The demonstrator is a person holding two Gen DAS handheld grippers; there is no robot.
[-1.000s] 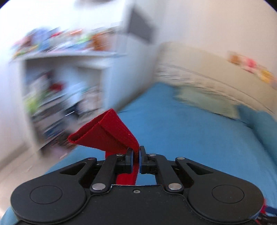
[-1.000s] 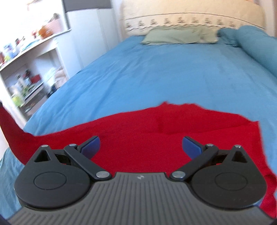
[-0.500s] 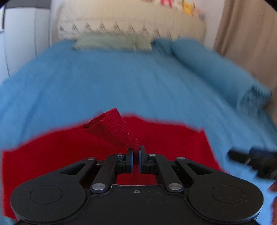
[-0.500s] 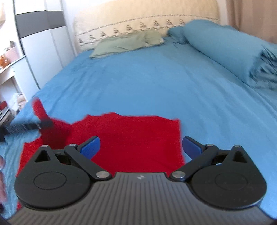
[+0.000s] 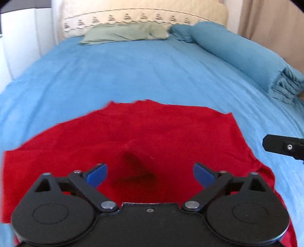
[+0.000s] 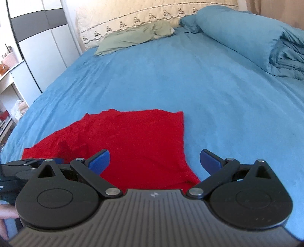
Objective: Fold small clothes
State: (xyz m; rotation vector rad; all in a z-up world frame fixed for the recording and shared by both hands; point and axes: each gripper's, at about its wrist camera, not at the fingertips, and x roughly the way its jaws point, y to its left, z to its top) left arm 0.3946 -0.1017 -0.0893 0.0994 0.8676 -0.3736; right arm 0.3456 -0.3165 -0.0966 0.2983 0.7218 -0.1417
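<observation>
Red cloth [image 5: 152,133] lies spread on the blue sheet [image 5: 133,76] of the bed, at the end far from the headboard [image 5: 144,17]; its far edge is uneven, with a small peak on the headboard side, and its right edge runs fairly straight away from the headboard before flaring out near the cameras; a raised fold [image 5: 136,163] with a dark shadow beneath it sits on the cloth, just in front of the left gripper [image 5: 150,171]; that gripper hovers over the cloth with its blue pads [image 5: 96,172] spread wide and nothing between them; the right gripper [image 6: 154,159] is likewise spread wide and empty, its left pad [image 6: 99,160] over the cloth and its right pad over bare sheet just past the cloth's right edge; from the left wrist view a black part of the right gripper [image 5: 285,147] shows off to the right of the cloth, above the sheet; from the right wrist view the left gripper [image 6: 34,163] shows at the cloth's left corner; a green pillow [image 6: 136,36] lies against the headboard; a rolled blue duvet [image 6: 247,36] runs from the headboard along the right side of the bed, well apart from the cloth; a wardrobe [image 6: 41,43] stands left of the headboard, with shelves [image 6: 7,91] beside it.
</observation>
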